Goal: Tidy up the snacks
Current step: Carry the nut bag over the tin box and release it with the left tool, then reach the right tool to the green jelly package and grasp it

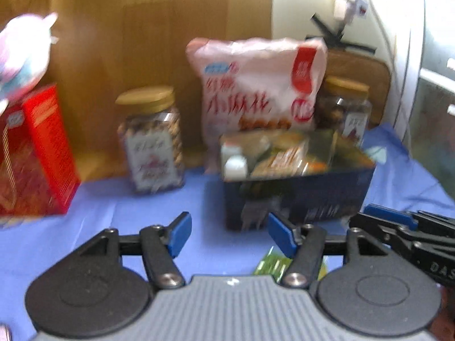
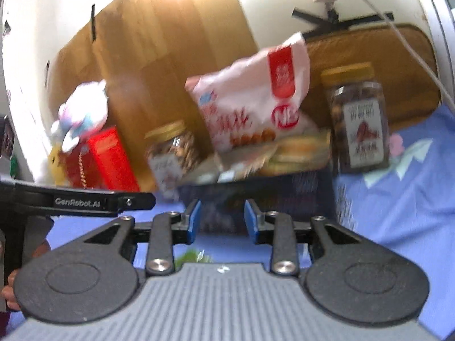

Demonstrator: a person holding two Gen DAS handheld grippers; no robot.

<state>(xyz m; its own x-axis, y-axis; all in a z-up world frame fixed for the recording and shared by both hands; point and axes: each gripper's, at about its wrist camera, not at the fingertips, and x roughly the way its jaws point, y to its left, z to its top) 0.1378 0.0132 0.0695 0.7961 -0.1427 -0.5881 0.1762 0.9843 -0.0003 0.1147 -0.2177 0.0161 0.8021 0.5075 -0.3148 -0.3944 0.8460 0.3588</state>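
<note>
While both views are smeared by motion blur, the layout on the blue-covered tabletop reads clearly enough. Farthest left stands a red snack box, upright, with a pink and white plush toy resting on top of it. Just to its right, apart from it, is a clear jar with a gold lid, filled with small brown snacks and standing against the wooden panel behind. Next comes a dark blue open box packed with assorted small packets (their labels are too blurred to read). A large pink-white snack bag with red lettering leans upright at the back of this box, against the panel. Right of the bag, just behind the box's far corner, a second gold-lidded jar holds darker contents; the right wrist view shows it standing on the cloth beside the box.

Nearer the cameras, the left hand-held gripper hovers above the cloth in front of the box, its blue-padded fingers spread wide with nothing between them. A green packet lies on the cloth beneath its right finger. The right hand-held gripper faces the box front, its fingers parted by a narrower gap and likewise holding nothing; something green shows just below it.
</note>
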